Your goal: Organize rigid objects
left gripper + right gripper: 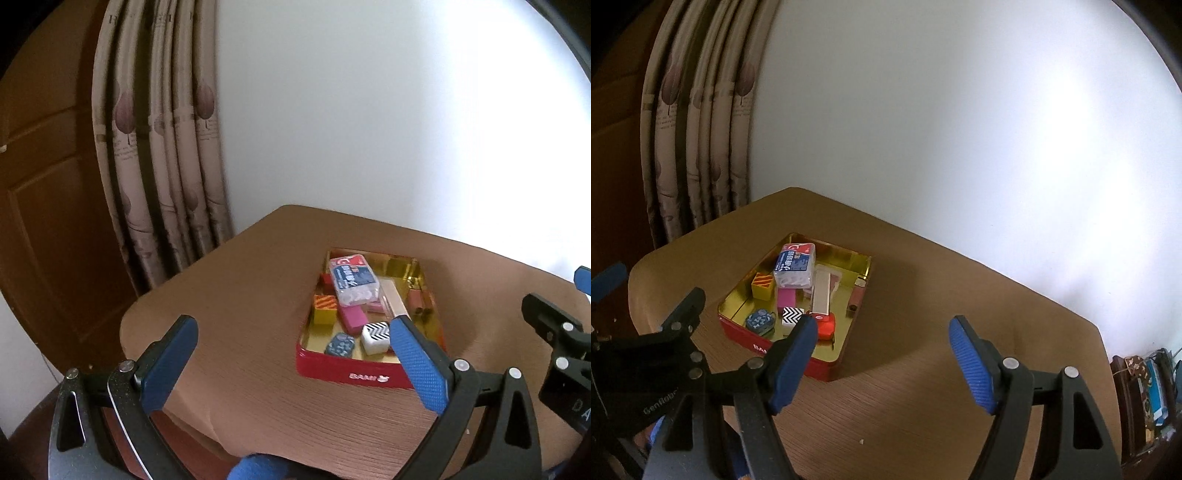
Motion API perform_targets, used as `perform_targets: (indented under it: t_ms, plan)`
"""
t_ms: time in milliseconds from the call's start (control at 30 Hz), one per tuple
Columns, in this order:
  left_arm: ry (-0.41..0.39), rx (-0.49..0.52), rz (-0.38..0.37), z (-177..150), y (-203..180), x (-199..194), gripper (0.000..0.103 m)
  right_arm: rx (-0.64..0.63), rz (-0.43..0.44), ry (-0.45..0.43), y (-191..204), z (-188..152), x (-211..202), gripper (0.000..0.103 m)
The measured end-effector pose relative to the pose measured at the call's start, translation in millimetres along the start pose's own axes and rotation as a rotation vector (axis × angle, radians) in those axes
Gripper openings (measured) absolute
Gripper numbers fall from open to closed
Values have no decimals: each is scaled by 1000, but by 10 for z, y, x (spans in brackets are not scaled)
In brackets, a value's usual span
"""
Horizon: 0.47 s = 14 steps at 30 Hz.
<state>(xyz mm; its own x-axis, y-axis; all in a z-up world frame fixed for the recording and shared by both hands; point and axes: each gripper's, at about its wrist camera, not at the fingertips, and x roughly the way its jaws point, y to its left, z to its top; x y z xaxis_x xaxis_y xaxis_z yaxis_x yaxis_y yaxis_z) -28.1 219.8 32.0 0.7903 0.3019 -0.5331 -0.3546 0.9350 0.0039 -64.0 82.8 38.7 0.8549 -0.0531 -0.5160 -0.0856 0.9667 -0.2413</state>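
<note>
A red tin [347, 374] [746, 338] with a gold inside stands open on the wooden table. In it lie a clear plastic box with a blue and red label [352, 280] [796, 266], an orange-striped yellow block [325, 308], a pink block [352, 319], a zigzag black-and-white block [376, 336] [792, 315], a blue patterned piece [340, 345], a beige bar [822, 291] and a red piece [825, 325]. My left gripper [291, 328] hangs open and empty just in front of the tin. Nothing is between the blue pads of my right gripper [882, 325], which stands open to the tin's right.
The table [240, 295] [923, 295] has rounded corners and stands against a white wall. A patterned curtain [159, 147] and a brown door [48, 184] are at the back left. A dark shelf with small items [1145, 387] stands at the far right.
</note>
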Motion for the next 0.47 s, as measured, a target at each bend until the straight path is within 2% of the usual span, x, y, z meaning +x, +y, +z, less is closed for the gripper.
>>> perform_targets:
  t_ms: [200, 367, 467]
  plan:
    - [39, -46, -72, -32, 21, 3, 103, 4, 5, -1, -40, -15, -28, 76]
    - [27, -16, -38, -41, -11, -3, 103, 6, 8, -2, -51, -18, -25, 76]
    - [21, 3, -44, -48, -44, -12, 103, 4, 7, 2, -44, -13, -13, 76]
